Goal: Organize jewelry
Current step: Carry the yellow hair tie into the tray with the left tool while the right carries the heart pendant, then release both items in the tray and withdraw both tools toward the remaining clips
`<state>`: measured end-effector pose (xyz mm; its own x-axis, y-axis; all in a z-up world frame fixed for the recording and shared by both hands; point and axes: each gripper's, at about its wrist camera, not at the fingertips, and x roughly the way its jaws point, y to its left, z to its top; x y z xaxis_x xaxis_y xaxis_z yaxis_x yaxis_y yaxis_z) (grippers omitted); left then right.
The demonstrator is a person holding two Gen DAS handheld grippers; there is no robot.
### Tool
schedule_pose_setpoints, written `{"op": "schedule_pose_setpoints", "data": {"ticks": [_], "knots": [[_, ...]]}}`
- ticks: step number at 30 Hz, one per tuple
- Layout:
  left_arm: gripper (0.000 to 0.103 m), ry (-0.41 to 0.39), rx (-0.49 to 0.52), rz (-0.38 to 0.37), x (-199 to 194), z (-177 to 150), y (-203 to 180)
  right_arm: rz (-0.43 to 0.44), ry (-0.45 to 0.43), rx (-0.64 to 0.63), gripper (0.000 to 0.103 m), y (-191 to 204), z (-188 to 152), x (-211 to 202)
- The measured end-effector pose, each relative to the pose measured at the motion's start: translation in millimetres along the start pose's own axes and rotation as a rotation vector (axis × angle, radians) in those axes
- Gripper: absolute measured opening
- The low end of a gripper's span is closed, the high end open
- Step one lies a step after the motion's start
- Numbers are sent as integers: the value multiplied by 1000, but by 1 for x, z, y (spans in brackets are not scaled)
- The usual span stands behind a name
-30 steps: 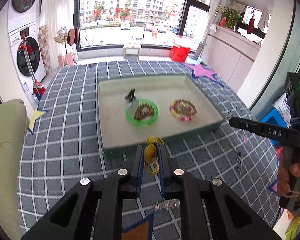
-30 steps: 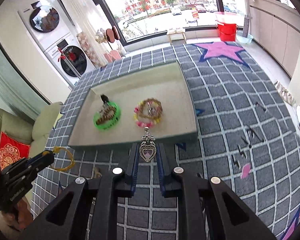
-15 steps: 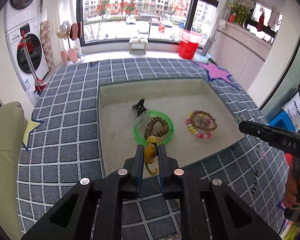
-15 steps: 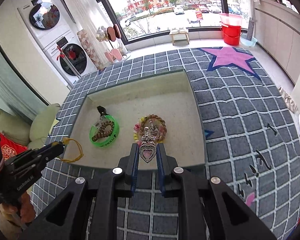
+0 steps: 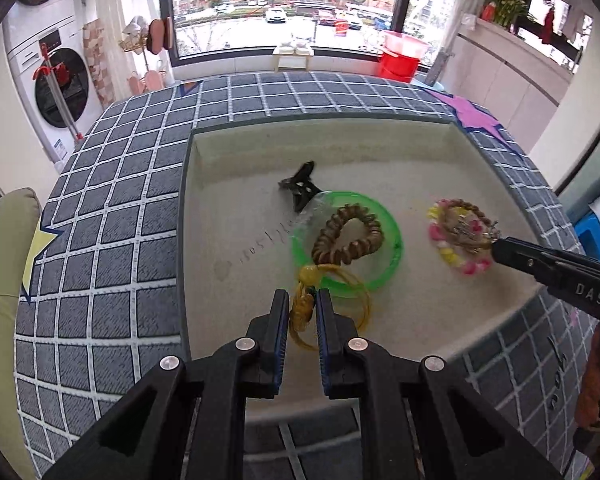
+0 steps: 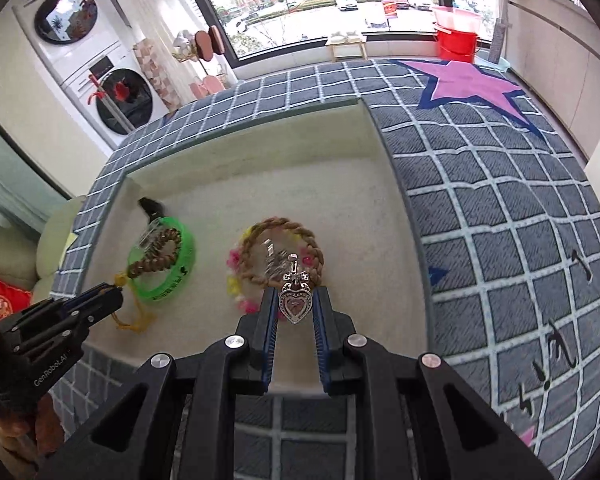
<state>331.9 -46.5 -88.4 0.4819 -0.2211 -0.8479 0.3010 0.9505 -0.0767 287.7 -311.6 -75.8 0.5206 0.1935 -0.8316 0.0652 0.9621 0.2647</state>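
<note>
Jewelry sits in two places: some already lies in the cream tray [image 5: 236, 184], and one piece is pinched in each claw. The left gripper [image 5: 302, 304] has its jaws drawn narrow around a yellow cord ornament [image 5: 305, 304]; the knot and a small bead stick out just past the fingertips, and the thin yellow loop trails to the right of the jaws, lying over the near edge of the green bangle [image 5: 384, 276]. That bangle is directly ahead of the left claw on the tray floor, with a brown coiled hair tie [image 5: 348, 236] resting inside it. Beyond them, slightly left of the jaw line, a black hair clip [image 5: 300, 188] lies beside the bangle's far rim.

The right gripper [image 6: 295, 308] is closed narrowly on a silver heart pendant [image 6: 295, 306], the heart held between the blue pads and its small cross-shaped top reaching forward past the tips. Just ahead of it, touching or nearly so, is a brown twisted bracelet [image 6: 284, 252] stacked on a pink and yellow beaded bracelet [image 6: 236, 280]; whether the pendant rests on them cannot be told. Both claws hover over the near part of the tray, the left one to the left of the right. The tray rests on a grey checked mat [image 6: 500, 208].
</note>
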Motion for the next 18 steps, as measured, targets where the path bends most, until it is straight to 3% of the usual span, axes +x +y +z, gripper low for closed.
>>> {"op": "schedule_pose_setpoints", "data": {"ticks": [15,18], "knots": [[27,-7,39,82,14,0,-13,-66,2,-28,20,3,10,10],[27,-11,53,93,11,-2,-17,-39,28,-11,30,2,9,13]]}}
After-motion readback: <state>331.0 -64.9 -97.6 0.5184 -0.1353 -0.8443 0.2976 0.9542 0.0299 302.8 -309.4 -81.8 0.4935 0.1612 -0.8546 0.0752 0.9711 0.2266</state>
